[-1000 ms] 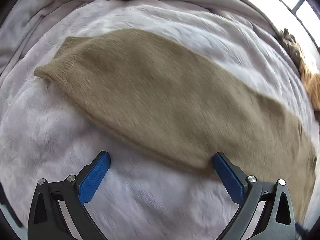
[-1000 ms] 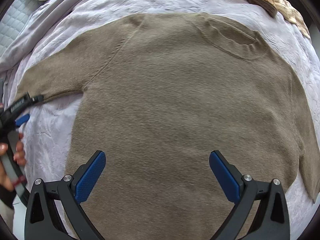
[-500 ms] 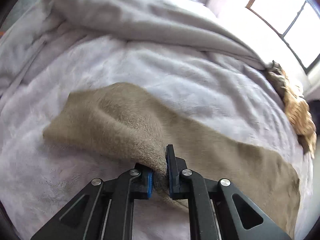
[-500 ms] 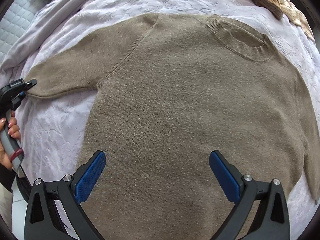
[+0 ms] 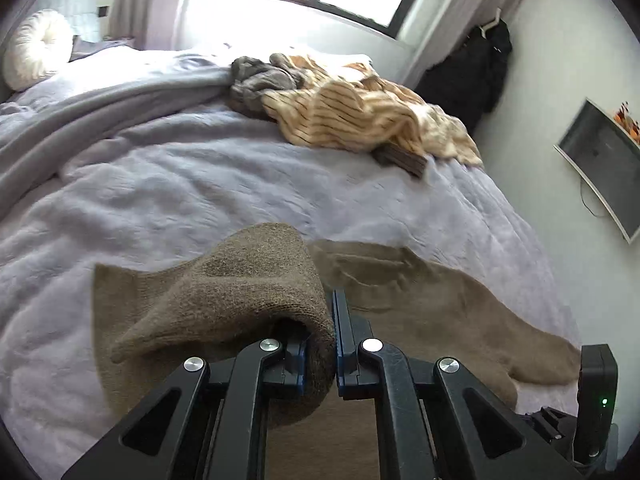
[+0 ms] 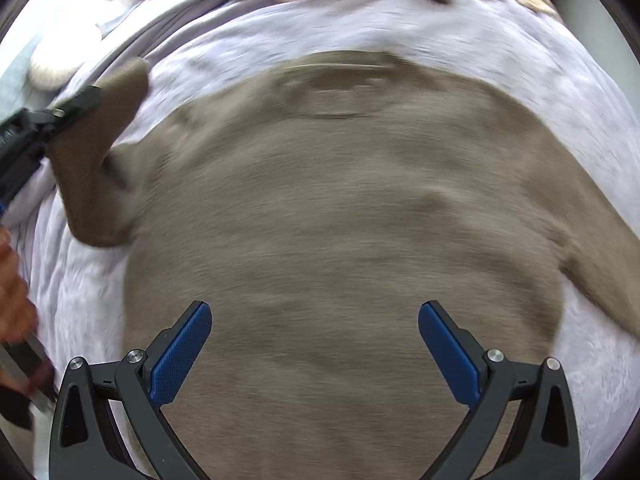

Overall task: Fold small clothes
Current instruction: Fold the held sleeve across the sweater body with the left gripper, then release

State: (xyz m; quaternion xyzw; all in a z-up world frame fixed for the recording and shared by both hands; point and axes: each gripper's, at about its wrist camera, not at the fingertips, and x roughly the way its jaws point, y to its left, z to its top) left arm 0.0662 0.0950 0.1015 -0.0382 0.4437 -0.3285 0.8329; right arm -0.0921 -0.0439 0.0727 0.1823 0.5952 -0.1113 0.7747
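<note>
A taupe knit sweater point(image 6: 344, 208) lies spread flat on a lilac bed cover point(image 6: 520, 60), neck away from me. My left gripper point(image 5: 322, 344) is shut on the sweater's left sleeve point(image 5: 240, 288), which hangs lifted and folded over above the bed. In the right wrist view that sleeve point(image 6: 96, 152) stands raised at the left, pinched by the left gripper point(image 6: 76, 108), with a hand point(image 6: 12, 300) below it. My right gripper point(image 6: 314, 344) hovers open above the sweater's lower body with nothing between its fingers. The picture there is motion-blurred.
A heap of striped tan and grey clothes point(image 5: 352, 116) lies at the far side of the bed. A round white cushion point(image 5: 36, 52) sits at the far left by the window. A wall screen point(image 5: 604, 168) and dark hanging clothes point(image 5: 476, 72) are at the right.
My left gripper shut on the sleeve edge, then rose and swung over toward the sweater's body, carrying the sleeve up off the bed. The right gripper drifted over the sweater, staying open.
</note>
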